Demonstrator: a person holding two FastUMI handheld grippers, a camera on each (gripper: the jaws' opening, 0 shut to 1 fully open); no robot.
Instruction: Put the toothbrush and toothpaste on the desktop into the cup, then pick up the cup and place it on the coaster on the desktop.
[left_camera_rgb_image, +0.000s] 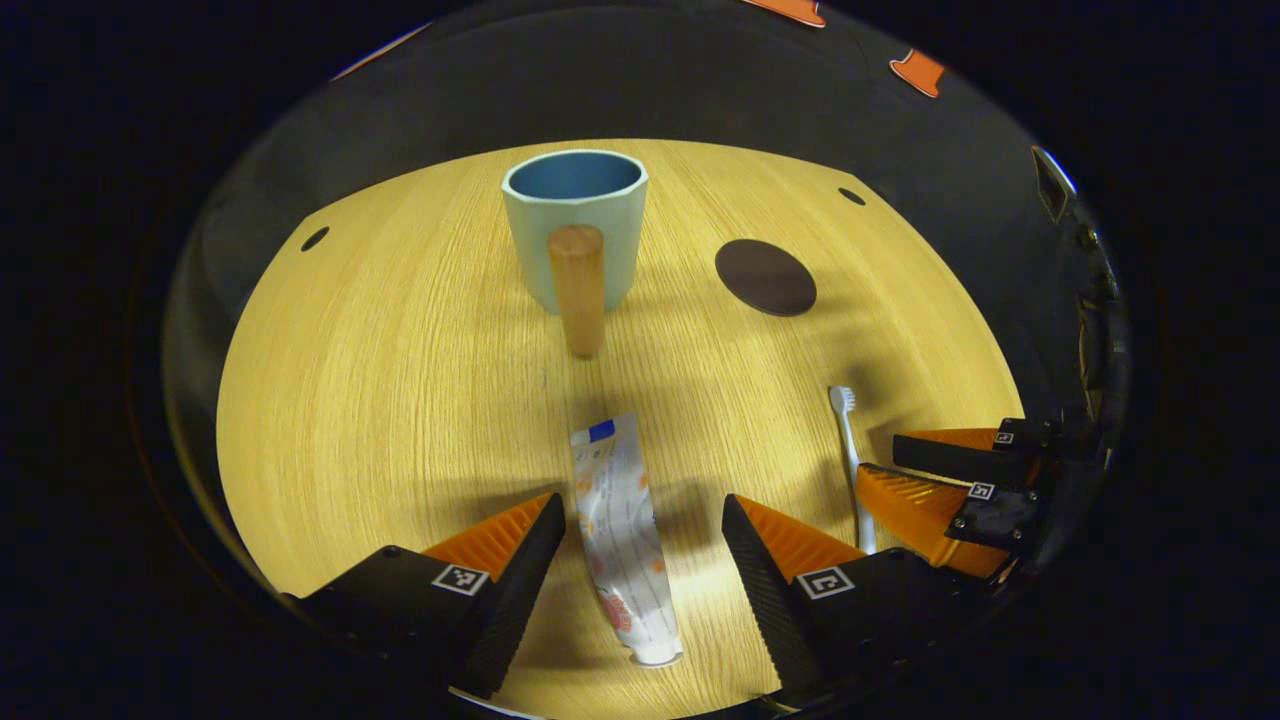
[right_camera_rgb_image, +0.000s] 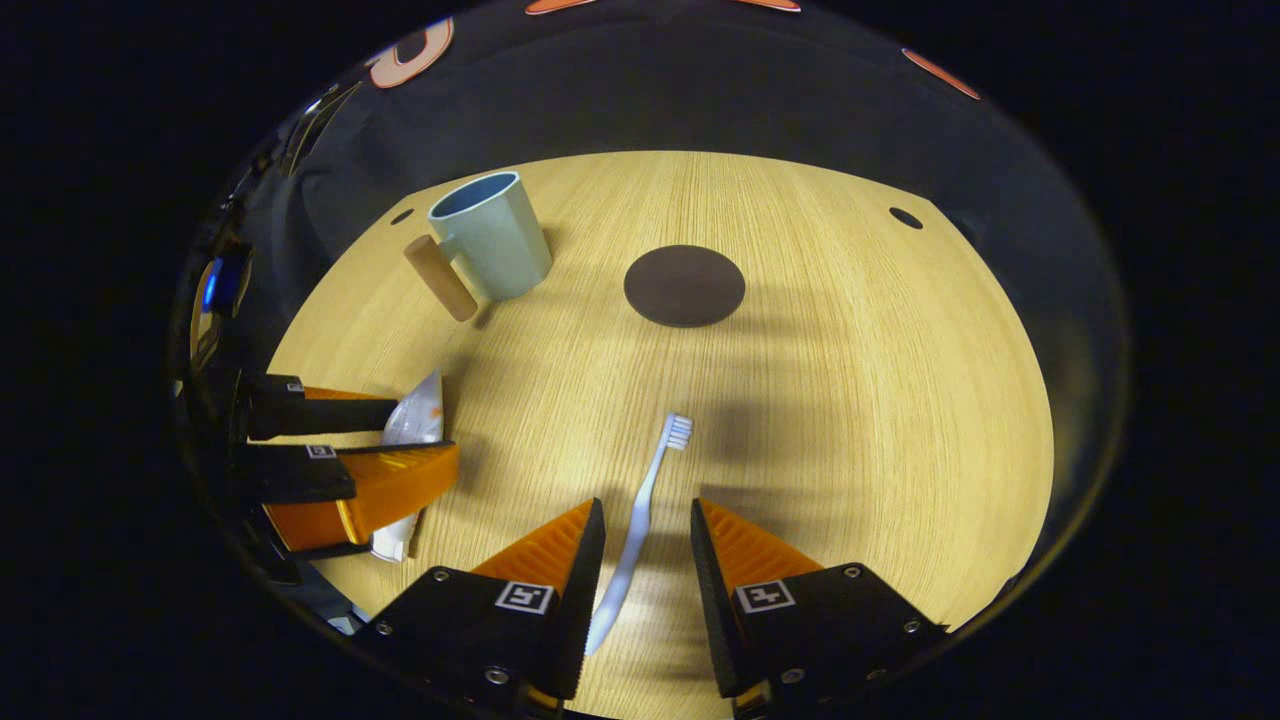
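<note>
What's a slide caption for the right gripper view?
Right gripper open astride toothbrush on desktop; cup and coaster beyond.

Pale blue cup (left_camera_rgb_image: 574, 228), dark brown coaster (left_camera_rgb_image: 766, 277), white toothbrush (right_camera_rgb_image: 640, 515).

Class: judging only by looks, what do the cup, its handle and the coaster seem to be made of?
Cup: probably matte plastic or ceramic; smooth, even pale surface, no shine.
Handle: looks like wood; warm brown, dull finish.
Coaster: flat dark disc, matte; material unclear, perhaps leather or rubber.
</note>
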